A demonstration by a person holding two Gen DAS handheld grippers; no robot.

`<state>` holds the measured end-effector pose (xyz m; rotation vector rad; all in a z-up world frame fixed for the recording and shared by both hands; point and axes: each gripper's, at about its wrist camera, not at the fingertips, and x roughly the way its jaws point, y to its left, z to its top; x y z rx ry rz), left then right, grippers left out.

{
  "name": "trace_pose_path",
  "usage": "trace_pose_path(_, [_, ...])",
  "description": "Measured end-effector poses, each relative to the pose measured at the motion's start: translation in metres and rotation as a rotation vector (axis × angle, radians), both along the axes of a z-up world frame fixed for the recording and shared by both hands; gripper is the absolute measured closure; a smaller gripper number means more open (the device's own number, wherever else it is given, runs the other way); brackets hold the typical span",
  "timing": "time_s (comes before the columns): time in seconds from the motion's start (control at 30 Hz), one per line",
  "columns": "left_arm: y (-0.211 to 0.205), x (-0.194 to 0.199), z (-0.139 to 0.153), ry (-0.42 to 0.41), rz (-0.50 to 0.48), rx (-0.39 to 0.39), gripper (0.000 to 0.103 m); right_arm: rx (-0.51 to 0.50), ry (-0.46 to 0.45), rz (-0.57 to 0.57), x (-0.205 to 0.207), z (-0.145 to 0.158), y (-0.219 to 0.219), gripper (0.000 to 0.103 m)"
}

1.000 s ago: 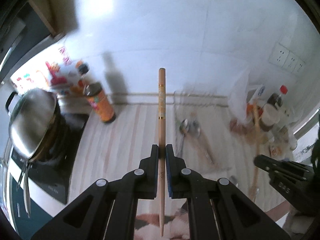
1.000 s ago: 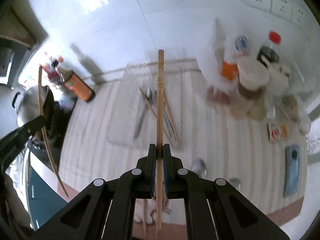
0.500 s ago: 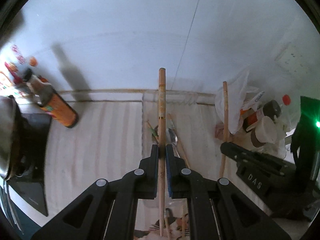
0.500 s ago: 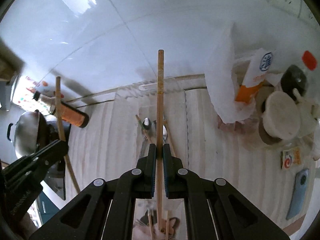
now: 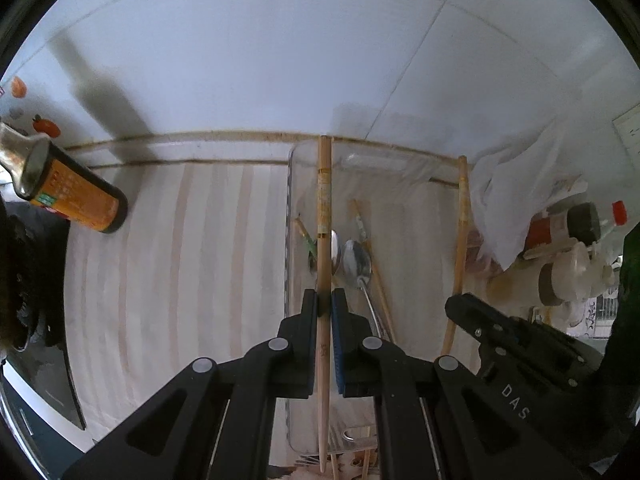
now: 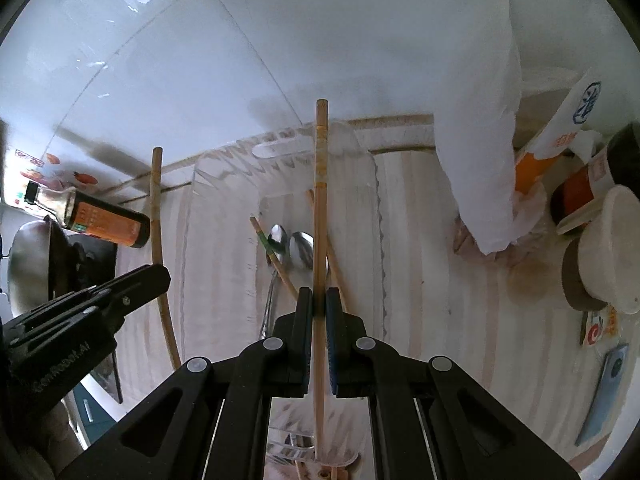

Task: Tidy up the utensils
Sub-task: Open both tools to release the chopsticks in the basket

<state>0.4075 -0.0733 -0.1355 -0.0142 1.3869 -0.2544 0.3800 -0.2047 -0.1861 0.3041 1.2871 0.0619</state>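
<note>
My left gripper (image 5: pixel 325 300) is shut on a wooden chopstick (image 5: pixel 323 208) that points forward over a clear plastic tray (image 5: pixel 289 216). My right gripper (image 6: pixel 319 299) is shut on a second wooden chopstick (image 6: pixel 321 184), also over the clear tray (image 6: pixel 208 184). In the tray lie two metal spoons (image 6: pixel 296 246) and several chopsticks (image 6: pixel 276 256). The spoons (image 5: pixel 354 258) also show in the left wrist view. Each gripper shows in the other's view: the right one (image 5: pixel 460 308) with its chopstick (image 5: pixel 460 240), the left one (image 6: pixel 156 276) with its chopstick (image 6: pixel 156 216).
An orange-labelled sauce bottle (image 5: pixel 76 196) stands at the left by a pan and stove (image 6: pixel 36 264). A white plastic bag (image 6: pixel 480 152), jars, a lidded tub (image 6: pixel 604 248) and a phone (image 6: pixel 604 392) crowd the right side. A white tiled wall stands behind the striped countertop (image 5: pixel 180 264).
Both grippers have moved forward and lower toward the tray, each still holding its chopstick. The tray and spoons now appear larger and nearer.
</note>
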Motion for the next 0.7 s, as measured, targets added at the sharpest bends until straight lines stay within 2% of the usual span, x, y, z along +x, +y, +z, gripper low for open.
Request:
trace_pose_path(0.23, [0.004, 0.000, -0.003, 0.042, 0.016, -0.016, 0.097, -0.013, 0.040, 0.005, 0.004, -0.006, 0.004, 0.095])
trace_pose_path(0.3, [0.006, -0.001, 0.001, 0.034, 0.021, -0.004, 0.096, -0.024, 0.039, -0.002, 0.002, -0.004, 0.002, 0.091])
trace_pose_path(0.37, [0.008, -0.002, 0.006, 0.022, 0.021, 0.007, 0.094, -0.021, 0.039, -0.014, -0.001, -0.002, 0.000, 0.077])
trace_pose_path(0.43, [0.010, -0.007, 0.015, -0.015, 0.017, 0.028, 0.091, -0.026, 0.027, -0.020, -0.005, 0.001, -0.002, 0.076])
trace_pose_path(0.53, [0.018, -0.016, 0.029, -0.077, 0.026, 0.044, 0.073, -0.042, -0.012, -0.031, -0.018, 0.016, -0.007, 0.075])
trace_pose_path(0.6, [0.025, -0.025, 0.038, -0.120, 0.036, 0.057, 0.043, -0.054, -0.039, -0.040, -0.026, 0.026, -0.011, 0.068])
trace_pose_path(0.63, [0.029, -0.032, 0.043, -0.154, 0.043, 0.074, 0.035, -0.064, -0.060, -0.049, -0.035, 0.033, -0.015, 0.065])
trace_pose_path(0.67, [0.032, -0.038, 0.046, -0.180, 0.048, 0.090, 0.022, -0.069, -0.074, -0.053, -0.041, 0.037, -0.017, 0.064])
trace_pose_path(0.7, [0.035, -0.045, 0.049, -0.209, 0.051, 0.110, 0.014, -0.075, -0.086, -0.058, -0.048, 0.041, -0.021, 0.062])
